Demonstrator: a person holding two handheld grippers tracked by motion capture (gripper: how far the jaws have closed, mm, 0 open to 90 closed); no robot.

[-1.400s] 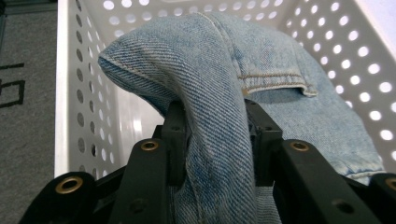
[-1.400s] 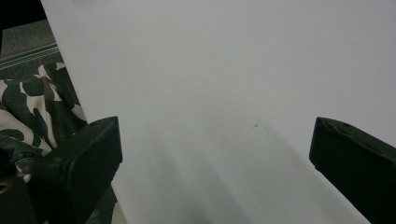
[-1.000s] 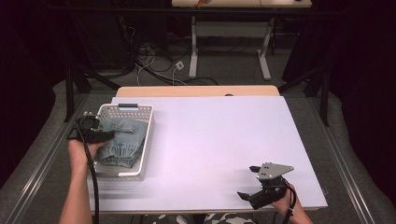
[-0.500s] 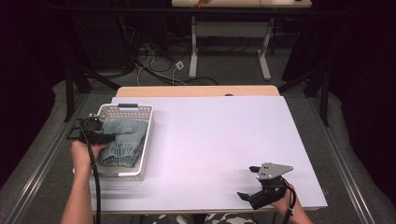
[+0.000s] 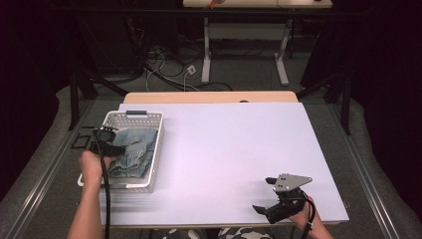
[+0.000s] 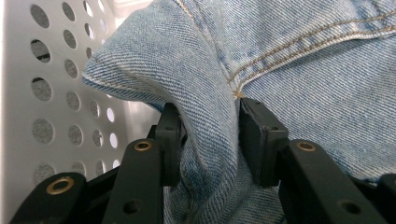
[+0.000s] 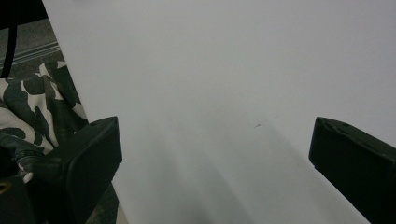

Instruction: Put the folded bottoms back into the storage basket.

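A white perforated basket (image 5: 156, 149) stands at the table's left and holds blue denim jeans (image 5: 135, 149). My left gripper (image 5: 115, 148) reaches into it from the basket's left side. In the left gripper view a raised fold of the jeans (image 6: 205, 93) sits between the jaws, both pads touching it, next to the basket wall (image 6: 46, 93). These jaws have just been opening a little, with the fold still pinched. My right gripper (image 5: 264, 211) rests near the table's front right edge, jaws wide apart over bare tabletop (image 7: 210, 70), nothing between them.
The white table (image 5: 239, 144) stretches between the basket and my right gripper. Its front edge runs just beside the right gripper, with camouflage-patterned clothing (image 7: 28, 107) below it. Cables and table legs lie on the floor beyond the far edge.
The left hand has shifted very slightly at the basket, still on the denim. The right gripper has kept still.
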